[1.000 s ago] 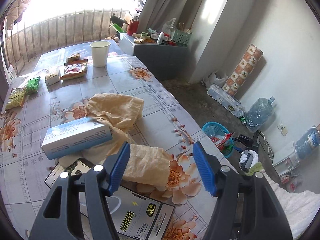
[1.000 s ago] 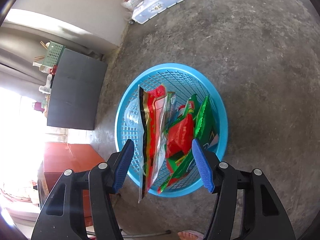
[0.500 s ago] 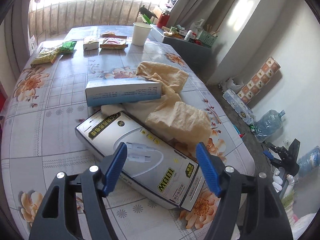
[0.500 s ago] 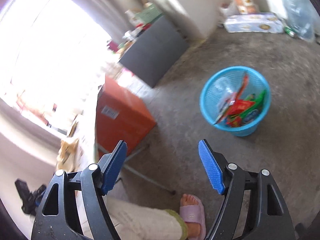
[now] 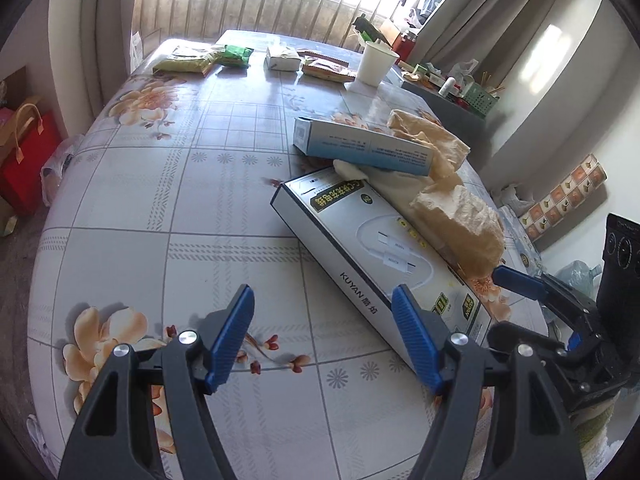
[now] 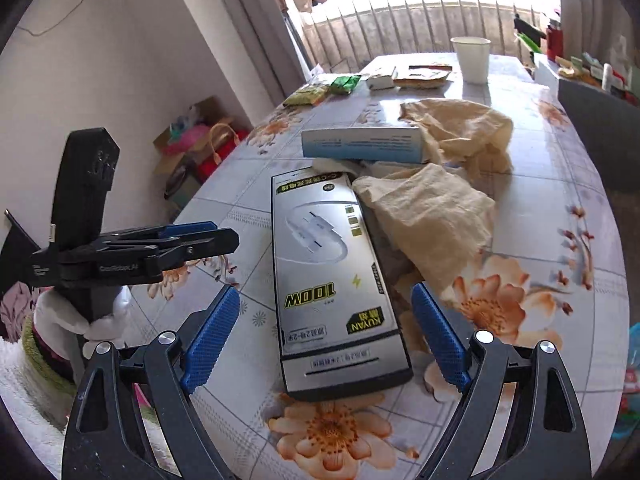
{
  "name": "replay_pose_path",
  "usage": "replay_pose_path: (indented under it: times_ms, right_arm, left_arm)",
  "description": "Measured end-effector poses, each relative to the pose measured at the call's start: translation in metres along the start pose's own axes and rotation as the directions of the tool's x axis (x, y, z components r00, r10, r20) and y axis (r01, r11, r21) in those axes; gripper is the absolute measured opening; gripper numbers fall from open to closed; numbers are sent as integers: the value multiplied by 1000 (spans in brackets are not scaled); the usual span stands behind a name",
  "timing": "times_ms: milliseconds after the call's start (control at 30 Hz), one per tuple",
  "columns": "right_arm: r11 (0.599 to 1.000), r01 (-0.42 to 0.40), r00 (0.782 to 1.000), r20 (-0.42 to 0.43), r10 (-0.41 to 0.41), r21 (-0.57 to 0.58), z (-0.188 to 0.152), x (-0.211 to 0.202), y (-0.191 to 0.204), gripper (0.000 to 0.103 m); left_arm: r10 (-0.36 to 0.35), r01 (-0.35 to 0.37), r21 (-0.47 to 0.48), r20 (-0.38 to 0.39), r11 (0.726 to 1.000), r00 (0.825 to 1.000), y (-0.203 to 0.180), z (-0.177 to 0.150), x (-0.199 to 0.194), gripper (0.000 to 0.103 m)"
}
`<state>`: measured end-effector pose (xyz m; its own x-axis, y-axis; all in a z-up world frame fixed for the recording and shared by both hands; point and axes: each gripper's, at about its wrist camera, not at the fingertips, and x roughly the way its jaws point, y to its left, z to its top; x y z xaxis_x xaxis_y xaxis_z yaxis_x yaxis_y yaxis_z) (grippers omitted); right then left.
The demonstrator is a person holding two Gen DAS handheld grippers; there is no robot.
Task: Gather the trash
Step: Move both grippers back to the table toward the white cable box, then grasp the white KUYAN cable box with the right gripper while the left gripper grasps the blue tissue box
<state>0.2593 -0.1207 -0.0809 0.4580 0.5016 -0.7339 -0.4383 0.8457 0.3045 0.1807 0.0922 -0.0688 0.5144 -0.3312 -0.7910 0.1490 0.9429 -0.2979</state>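
Both claws hang over the flowered table (image 5: 120, 208), neither holding anything. The left gripper (image 5: 322, 338) is spread wide above bare cloth; the right gripper (image 6: 326, 338) is opening, jaws straddling the near end of the silver box (image 6: 332, 264) without touching it. That box lies at the centre, the crumpled paper (image 6: 432, 220) draped on its 2 o'clock edge, a blue box (image 6: 364, 144) propped behind at 12. Farther off, wrappers (image 6: 320, 90) and a cup (image 6: 472, 58) wait. A grab at the silver box would likely drag the paper and tip the blue box; slick cardboard may slip. The left gripper, at 9 o'clock, could collide.
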Motion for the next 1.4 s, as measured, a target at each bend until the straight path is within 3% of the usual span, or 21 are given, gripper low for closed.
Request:
replay_pose_path:
  times_ms: [67,167,267,300,500,667,800,900,1100,1167,1233,1333,1400]
  right_arm:
    - [997,71,996,-54,-73,-41,10,23,3,84]
    - [991,104,986,-124,-114,-85,14,48,5,84]
    - [991,89,980,-169,-105,-95,19,64,4,83]
    - [993,79,980,-176,-92,-84,20,67,3,77]
    - [998,24,983,-183,-36,-66,13,54,20,64]
    - [999,7,981,-193,-17,-53,-14,31,26,63]
    - [1000,20,981,-192,-20,-6,-37,7,18,63]
    - [997,53,981,-187,-42,52,-55,-13,4,63]
    - [968,131,981,-170,-96,212,-87,-52,-32,63]
    - [955,159,979,-163,-121,248,-95,-62,-41,63]
    - [945,181,977,-161,-141,271,-99,-69,-48,63]
    - [937,197,975,-159,-156,290,-102,-74,-56,63]
    - [935,200,975,-157,-159,295,-101,-74,-58,64]
  left_arm:
    - [6,-5,-9,4,1000,1000,6,-3,-2,69]
    - [1,-1,-29,1,1000,1000,14,-7,-1,69]
    - [4,-4,-39,-2,999,1000,19,-9,1,69]
    - [8,-8,-39,-2,999,1000,21,-9,2,69]
    - [15,-15,-49,5,999,1000,25,-9,-1,69]
    - [-3,3,-23,25,1000,1000,21,4,-6,69]
    - [-26,21,74,66,997,997,8,39,-7,69]
    - [-78,67,176,61,982,995,-10,71,4,76]
    - [-147,124,329,46,936,988,-41,132,42,78]
    - [-177,160,389,7,907,984,-51,145,57,80]
    - [-172,171,490,-44,855,984,-62,150,72,81]
    - [-107,158,626,-118,763,987,-76,148,99,81]
    - [-62,155,674,-160,723,985,-80,147,115,81]
